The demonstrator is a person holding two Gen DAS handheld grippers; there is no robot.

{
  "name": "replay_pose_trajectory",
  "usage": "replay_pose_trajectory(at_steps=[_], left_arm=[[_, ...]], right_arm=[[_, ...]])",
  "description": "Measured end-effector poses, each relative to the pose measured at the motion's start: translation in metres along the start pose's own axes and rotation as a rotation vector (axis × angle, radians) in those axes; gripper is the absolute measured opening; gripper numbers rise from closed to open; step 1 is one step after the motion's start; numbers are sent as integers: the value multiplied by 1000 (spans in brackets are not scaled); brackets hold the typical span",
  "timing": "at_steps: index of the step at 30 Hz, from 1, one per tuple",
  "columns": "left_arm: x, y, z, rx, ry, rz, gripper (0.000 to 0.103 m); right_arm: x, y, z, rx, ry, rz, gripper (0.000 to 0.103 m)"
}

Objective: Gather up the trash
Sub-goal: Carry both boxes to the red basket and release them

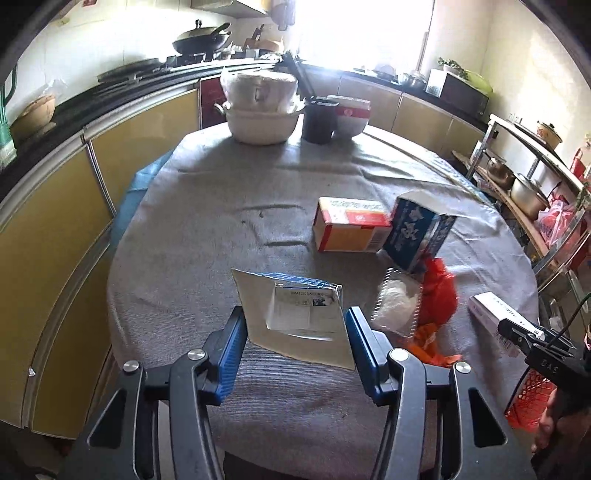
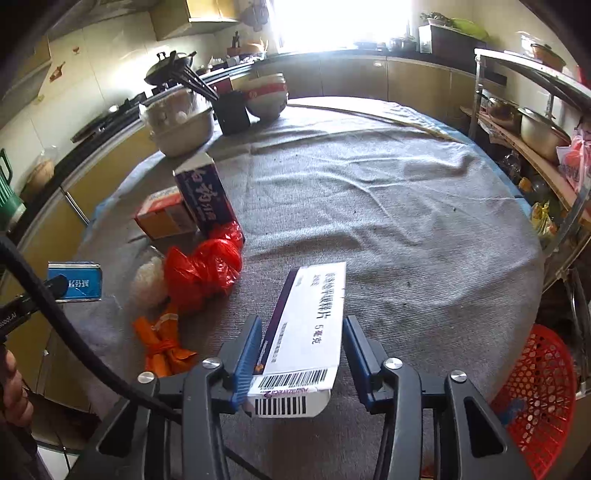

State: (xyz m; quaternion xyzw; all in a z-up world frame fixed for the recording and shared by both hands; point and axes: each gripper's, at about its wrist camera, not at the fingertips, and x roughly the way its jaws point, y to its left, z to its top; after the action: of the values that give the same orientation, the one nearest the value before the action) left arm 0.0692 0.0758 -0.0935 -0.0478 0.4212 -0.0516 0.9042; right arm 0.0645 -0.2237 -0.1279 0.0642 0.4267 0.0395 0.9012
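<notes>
Right gripper is clamped on the long white box, long axis pointing up-frame, with the red basket sitting lower right, and left gripper pinches a flat blue carton.

Sunlit kitchen (yellow cabinets), bright window.
</notes>
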Motion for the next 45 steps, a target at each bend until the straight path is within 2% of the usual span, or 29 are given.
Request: replay_pose_trajectory(at_steps=[2,3,9,12,14,15,16,19,21,24,26,27,29,30,36,45], left_arm=[[-8,-5,2,11,-16,-2,56],[-14,-9,3,20,-27,-6,56],[-32,-30,8,56,-68,-31,56],[-35,-37,8,70,-72,-37,56],[-36,-40,7,74,-72,-42,56],[-35,-41,6,76,-71,-42,56],[-35,-43,6,78,-69,-46,56],[-33,-47,5,86,-64,-51,56],[-33,-50,3,90,-63,-55,56],[-33,-54,1,99,-57,-63,56],[-33,-58,-1,113,-56,-60,56],[-33,-62,-2,123,-54,-61,56],[-34,-66,-3,134,-54,-66,56],[-34,-68,-4,142,-55,-69,56],[-36,-82,-3,175,-50,-91,56],[-34,-136,-5,301,-38,-159,56]], right_arm=[[-8,-4,0,5,-15,5,35],[-10,-5,0,6,-17,5,34],[-15,-22,-3,41,-9,22,34],[-11,-33,-7,79,34,62,36],[-8,-41,-9,129,73,98,58],[-6,-44,-10,149,88,106,78],[-5,-44,-11,162,86,111,79],[-4,-35,-11,130,74,106,78],[0,-25,-11,75,65,60,78],[12,-14,-13,30,97,37,77],[19,-5,-17,-10,107,1,68],[23,-3,-18,-28,116,-13,52],[24,6,-22,-89,94,-67,49],[23,6,-24,-95,92,-61,48],[7,-14,-23,-27,37,-27,48],[-19,-79,-23,174,-2,64,48]])
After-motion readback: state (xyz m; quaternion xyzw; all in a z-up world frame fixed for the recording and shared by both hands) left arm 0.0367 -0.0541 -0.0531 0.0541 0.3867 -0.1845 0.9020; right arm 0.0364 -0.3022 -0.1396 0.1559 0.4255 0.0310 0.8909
